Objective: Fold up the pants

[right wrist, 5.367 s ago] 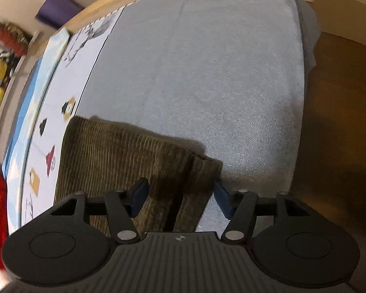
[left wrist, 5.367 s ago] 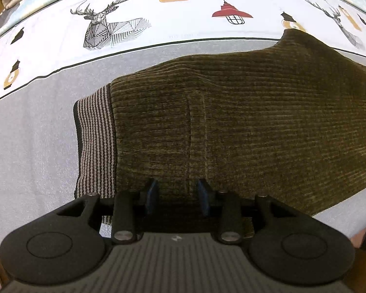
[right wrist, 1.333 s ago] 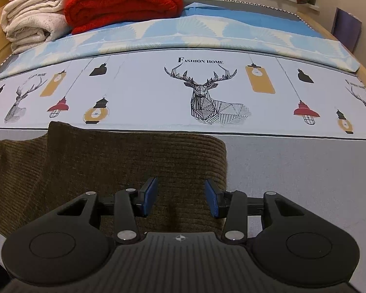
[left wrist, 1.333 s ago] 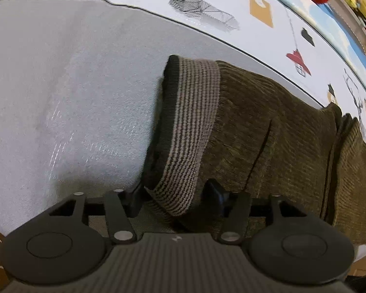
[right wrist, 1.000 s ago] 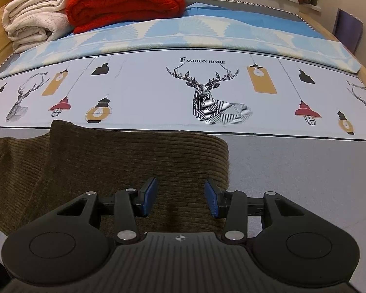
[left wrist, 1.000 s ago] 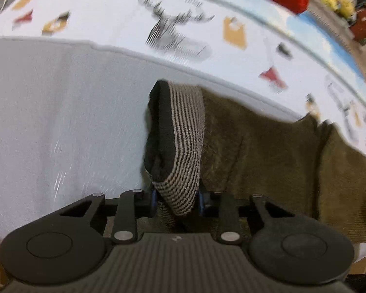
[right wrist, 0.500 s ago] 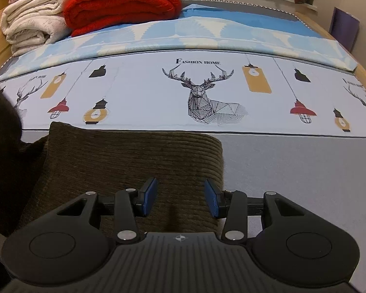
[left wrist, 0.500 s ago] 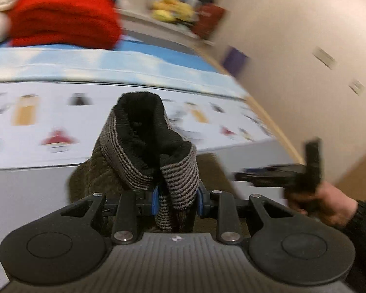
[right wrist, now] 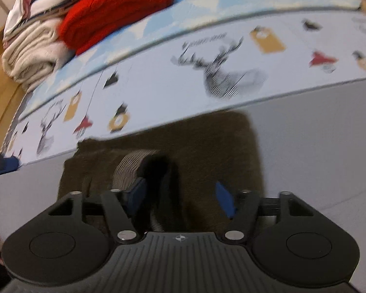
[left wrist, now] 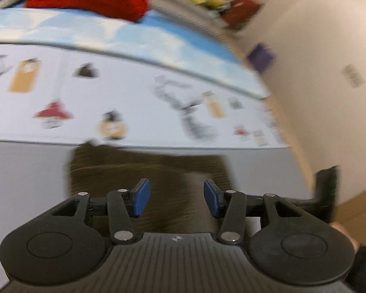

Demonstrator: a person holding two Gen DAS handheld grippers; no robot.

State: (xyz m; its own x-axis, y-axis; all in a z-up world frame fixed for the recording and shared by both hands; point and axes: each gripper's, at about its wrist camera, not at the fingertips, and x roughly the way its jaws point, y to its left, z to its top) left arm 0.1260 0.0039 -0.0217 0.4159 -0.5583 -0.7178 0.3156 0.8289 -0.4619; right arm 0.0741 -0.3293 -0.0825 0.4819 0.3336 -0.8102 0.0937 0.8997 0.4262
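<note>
The brown corduroy pants (left wrist: 153,173) lie folded into a compact stack on the grey part of the bed. My left gripper (left wrist: 174,197) is open and empty just above the stack. In the right wrist view the pants (right wrist: 207,146) show their striped grey waistband (right wrist: 131,168) folded on top. My right gripper (right wrist: 180,196) is open over the stack, its jaws on either side of the waistband fold, holding nothing. Both views are motion-blurred.
The bed sheet (right wrist: 158,78) has a deer and lamp print beyond the pants. A red blanket (right wrist: 114,9) and folded beige blankets (right wrist: 29,51) are stacked at the far side. The right gripper's tip (left wrist: 325,190) shows at the right in the left wrist view. A wall (left wrist: 329,73) stands to the right.
My left gripper carried the waistband end over onto the folded legs, then opened and let it go. The right gripper tilted and shifted over the stack.
</note>
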